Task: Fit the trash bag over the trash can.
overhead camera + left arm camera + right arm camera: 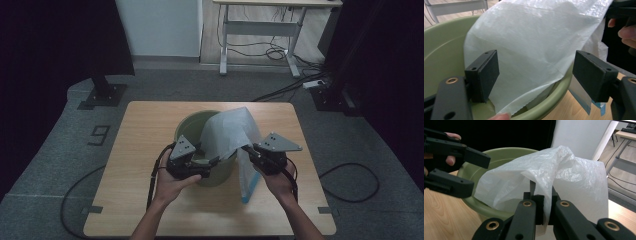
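Bag [564,167] pinched in right claw [543,202]; left claw [536,72] wide apart.

My left gripper [212,162]: jaws spread wide, level, pointing right. My right gripper [248,149]: jaws clamped together, pointing left. Forearms converge.

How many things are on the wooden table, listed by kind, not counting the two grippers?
Green bin: 1
White plastic bag: 1
Total: 2
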Demonstrator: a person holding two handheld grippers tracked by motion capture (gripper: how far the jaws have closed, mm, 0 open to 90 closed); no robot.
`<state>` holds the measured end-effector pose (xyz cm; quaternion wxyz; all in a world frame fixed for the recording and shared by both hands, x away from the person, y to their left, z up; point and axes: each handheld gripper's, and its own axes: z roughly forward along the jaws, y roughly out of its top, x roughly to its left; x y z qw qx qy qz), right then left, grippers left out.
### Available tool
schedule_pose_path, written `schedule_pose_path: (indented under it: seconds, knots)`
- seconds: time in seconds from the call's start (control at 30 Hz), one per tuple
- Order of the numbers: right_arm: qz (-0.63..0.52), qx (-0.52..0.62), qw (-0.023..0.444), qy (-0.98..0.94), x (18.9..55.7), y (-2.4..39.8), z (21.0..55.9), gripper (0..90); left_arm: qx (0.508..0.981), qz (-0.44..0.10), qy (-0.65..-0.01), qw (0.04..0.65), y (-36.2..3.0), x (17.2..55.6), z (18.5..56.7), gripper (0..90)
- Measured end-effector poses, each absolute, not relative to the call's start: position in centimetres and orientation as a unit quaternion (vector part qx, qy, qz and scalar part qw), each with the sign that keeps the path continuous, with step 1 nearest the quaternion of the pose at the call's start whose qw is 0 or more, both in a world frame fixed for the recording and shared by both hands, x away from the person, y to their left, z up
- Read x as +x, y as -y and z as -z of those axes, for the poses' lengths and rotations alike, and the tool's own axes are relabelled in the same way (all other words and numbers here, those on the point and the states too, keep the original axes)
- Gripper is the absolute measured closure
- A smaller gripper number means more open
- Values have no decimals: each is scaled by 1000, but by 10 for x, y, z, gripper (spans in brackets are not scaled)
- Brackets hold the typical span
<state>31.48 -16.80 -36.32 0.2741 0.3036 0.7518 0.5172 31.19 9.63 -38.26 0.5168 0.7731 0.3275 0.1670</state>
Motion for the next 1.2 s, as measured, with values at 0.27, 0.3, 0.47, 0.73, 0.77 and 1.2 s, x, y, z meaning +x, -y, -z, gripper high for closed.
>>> schedule_pose_path:
  seconds: [0.27, 0.3, 0.47, 0.73, 0.77, 1.2]
  knots:
    - [-513, 304, 273, -755, 317, 159, 361, 868, 776, -158, -325, 517, -86, 314, 383, 211]
    - [-513, 304, 273, -755, 317, 158, 361, 867, 775, -158, -327, 516, -85, 315, 383, 212]
    - [-512, 303, 271, -757, 318, 154, 362, 863, 766, -150, -337, 526, -81, 319, 383, 223]
    - [-515, 301, 270, -756, 318, 154, 361, 862, 767, -174, -346, 512, -69, 320, 382, 319]
    - [-515, 301, 270, -756, 318, 154, 361, 862, 769, -173, -347, 509, -68, 320, 381, 319]
    - [-547, 269, 263, -748, 303, 165, 372, 575, 775, -127, -360, 504, -72, 324, 375, 759]
